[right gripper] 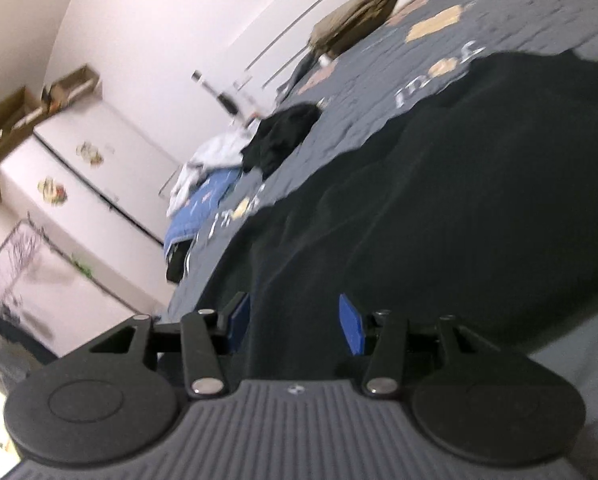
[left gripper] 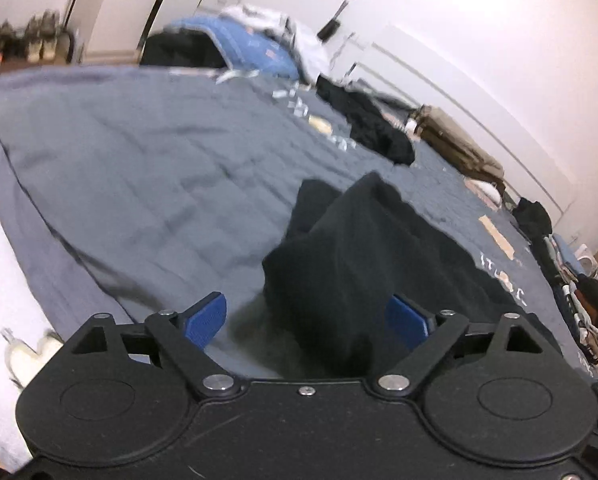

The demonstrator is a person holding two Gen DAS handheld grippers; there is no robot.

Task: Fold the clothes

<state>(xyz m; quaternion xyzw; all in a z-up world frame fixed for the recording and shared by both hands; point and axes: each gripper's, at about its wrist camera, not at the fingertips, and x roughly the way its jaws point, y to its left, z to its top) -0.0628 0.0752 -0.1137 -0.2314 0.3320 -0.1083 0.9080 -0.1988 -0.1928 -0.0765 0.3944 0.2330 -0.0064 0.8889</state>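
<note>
A black garment (left gripper: 359, 248) lies bunched up on the grey bed cover (left gripper: 139, 160), rising in a peak just ahead of my left gripper (left gripper: 307, 320). That gripper's jaws stand wide apart; the cloth sits between the blue pads (left gripper: 205, 318), closer to the right one, and the left pad is clear of it. In the tilted right wrist view the same black garment (right gripper: 439, 200) spreads broadly over the bed cover (right gripper: 539, 12). My right gripper (right gripper: 295, 326) is partly open over it, with cloth showing between the pads but not pinched.
Along the bed's far side lie a blue garment (left gripper: 251, 48), black clothes (left gripper: 371, 124) and a tan garment (left gripper: 455, 144). A stack of folded clothes (left gripper: 579, 300) sits at the right edge. A white cabinet (right gripper: 79, 168) stands by the wall, and white slippers (left gripper: 27, 356) lie on the floor.
</note>
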